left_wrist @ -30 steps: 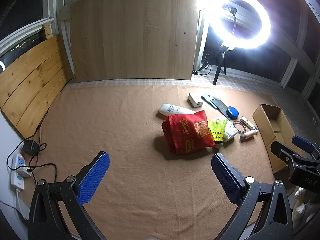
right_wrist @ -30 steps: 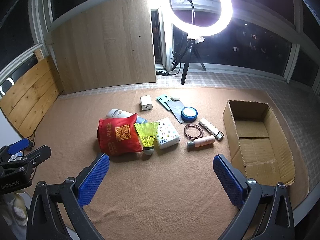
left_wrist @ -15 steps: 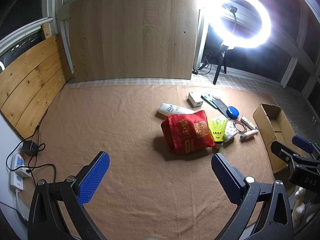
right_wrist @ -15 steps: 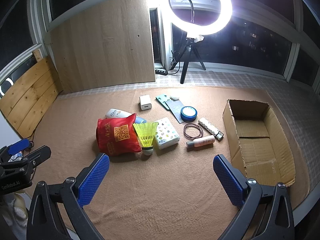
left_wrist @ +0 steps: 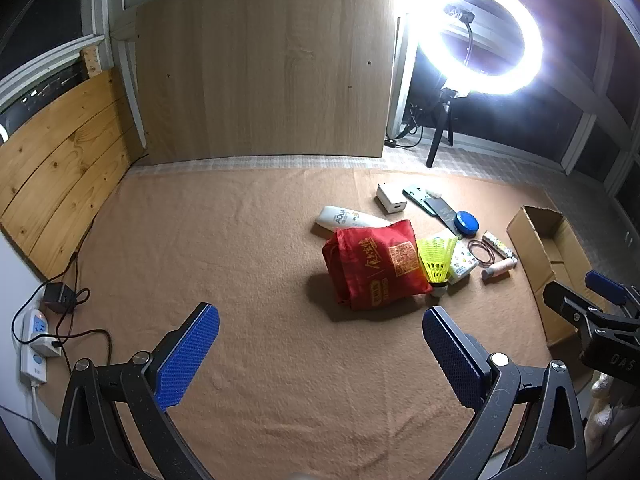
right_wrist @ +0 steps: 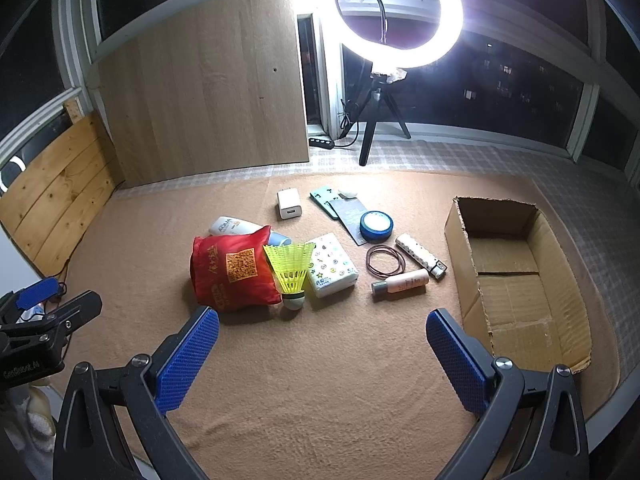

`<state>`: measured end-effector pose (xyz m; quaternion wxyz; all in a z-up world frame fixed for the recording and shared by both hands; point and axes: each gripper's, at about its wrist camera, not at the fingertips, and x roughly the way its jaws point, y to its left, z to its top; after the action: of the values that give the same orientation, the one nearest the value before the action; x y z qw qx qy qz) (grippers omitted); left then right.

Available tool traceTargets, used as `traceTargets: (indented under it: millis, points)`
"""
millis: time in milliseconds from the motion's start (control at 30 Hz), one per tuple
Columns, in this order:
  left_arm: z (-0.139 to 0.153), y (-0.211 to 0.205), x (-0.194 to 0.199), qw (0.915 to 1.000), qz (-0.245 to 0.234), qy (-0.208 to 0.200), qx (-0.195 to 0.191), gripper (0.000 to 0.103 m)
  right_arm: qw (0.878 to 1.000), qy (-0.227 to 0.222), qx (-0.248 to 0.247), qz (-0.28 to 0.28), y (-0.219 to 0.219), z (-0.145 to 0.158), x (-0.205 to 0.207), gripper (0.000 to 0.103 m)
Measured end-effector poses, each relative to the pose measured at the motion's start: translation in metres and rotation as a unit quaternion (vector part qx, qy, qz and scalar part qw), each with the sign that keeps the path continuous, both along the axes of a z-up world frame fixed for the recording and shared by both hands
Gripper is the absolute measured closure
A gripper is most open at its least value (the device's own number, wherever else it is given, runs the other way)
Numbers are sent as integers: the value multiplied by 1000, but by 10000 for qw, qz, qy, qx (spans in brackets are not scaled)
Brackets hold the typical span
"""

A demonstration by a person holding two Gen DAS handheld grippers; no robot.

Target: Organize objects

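Note:
A red bag (right_wrist: 232, 270) lies on the brown blanket with a yellow shuttlecock (right_wrist: 292, 270) leaning on it. Beside them are a tissue pack (right_wrist: 334, 264), a white tube (right_wrist: 228, 226), a white charger (right_wrist: 289, 203), a blue round tin (right_wrist: 376, 225), a hair band (right_wrist: 386, 262), a pink bottle (right_wrist: 402, 282) and a lighter (right_wrist: 420, 256). An open cardboard box (right_wrist: 516, 276) lies empty at the right. My right gripper (right_wrist: 322, 354) is open and empty, short of the pile. My left gripper (left_wrist: 320, 354) is open and empty; the red bag (left_wrist: 374, 266) is ahead to its right.
A ring light on a tripod (right_wrist: 384, 20) stands behind the blanket. Wood panels (left_wrist: 260, 68) lean at the back and left. A power strip with cables (left_wrist: 34, 340) lies at the blanket's left edge. Dark cards (right_wrist: 344, 210) lie behind the tin.
Both grippers have drifted slightly; the right view has shifted a little towards the pile. Nothing on the blanket has moved.

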<state>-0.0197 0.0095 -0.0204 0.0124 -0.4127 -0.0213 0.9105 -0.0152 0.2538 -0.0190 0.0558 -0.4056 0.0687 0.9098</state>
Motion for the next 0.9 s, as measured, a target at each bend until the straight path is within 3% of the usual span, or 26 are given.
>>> traceTargets:
  millis: [433,600,900]
  points:
    - [-13,6,-31,9996,-278,-108,21,0,9998,-151,-81,-80,11,-10,-1,0]
    - [-27,8,-61,9988,-316,-332,145,0,9995,-238,-185,-137,20,-15,0,0]
    - [-41,13,-116,9994,-200,-280,102,0,9983,-347,-346,-314,39,-24,8,0]
